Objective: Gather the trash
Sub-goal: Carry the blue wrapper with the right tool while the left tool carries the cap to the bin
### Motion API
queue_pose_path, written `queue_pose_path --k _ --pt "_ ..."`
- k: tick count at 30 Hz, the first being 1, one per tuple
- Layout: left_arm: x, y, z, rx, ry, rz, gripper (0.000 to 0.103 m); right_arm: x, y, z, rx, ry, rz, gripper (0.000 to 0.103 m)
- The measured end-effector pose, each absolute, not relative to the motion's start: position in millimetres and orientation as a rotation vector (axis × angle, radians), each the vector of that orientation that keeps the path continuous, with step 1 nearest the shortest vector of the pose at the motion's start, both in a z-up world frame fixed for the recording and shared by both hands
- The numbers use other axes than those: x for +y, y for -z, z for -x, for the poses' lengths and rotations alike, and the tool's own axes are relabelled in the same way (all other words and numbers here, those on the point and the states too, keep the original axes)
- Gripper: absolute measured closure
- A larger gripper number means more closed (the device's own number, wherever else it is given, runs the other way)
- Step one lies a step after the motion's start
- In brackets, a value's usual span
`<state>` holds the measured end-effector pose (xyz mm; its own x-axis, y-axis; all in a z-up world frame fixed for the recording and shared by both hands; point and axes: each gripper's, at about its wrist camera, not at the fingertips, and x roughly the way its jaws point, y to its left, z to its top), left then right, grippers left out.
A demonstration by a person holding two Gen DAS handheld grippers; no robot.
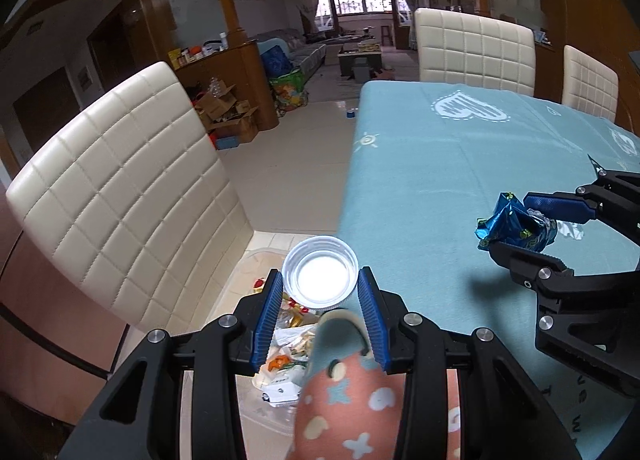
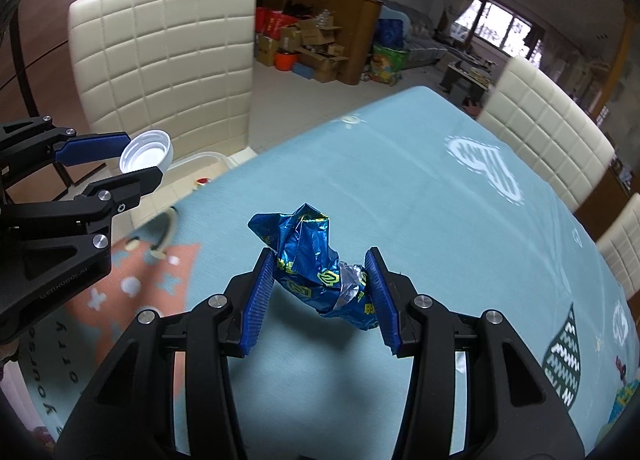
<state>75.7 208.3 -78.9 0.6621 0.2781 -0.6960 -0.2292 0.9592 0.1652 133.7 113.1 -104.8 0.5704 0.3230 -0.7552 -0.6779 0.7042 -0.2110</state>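
Blue tablecloth [image 2: 420, 196] | left hand-held gripper [image 1: 320, 292] clamps cap [image 1: 320, 272] | right hand-held gripper [image 2: 322, 280] (tilted down) clamps wrapper [image 2: 316, 260]

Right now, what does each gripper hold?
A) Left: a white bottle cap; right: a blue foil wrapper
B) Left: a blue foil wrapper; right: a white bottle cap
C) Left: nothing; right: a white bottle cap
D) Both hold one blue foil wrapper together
A: the left gripper is closed on the white bottle cap, open side toward the camera, and the right gripper pinches the crumpled blue foil wrapper above the table.
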Motion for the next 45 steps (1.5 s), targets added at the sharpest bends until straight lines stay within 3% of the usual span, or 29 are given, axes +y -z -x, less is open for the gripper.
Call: queue_pose_path --k 42,43,45 --pt "316.3 117.6 -54.1 0.877 -0.448 0.113 0.064 210.9 129.9 -128.4 0.806 -0.771 0.547 0.053" --pt "316.8 118.7 -54.8 0.884 -0.450 0.116 0.063 210.1 129.1 -129.4 0.809 -0.772 0.541 0.053" --pt "321.0 121.0 -56.3 0.905 -0.452 0.141 0.045 209.4 128.0 -130.9 0.815 -0.776 0.531 0.053"
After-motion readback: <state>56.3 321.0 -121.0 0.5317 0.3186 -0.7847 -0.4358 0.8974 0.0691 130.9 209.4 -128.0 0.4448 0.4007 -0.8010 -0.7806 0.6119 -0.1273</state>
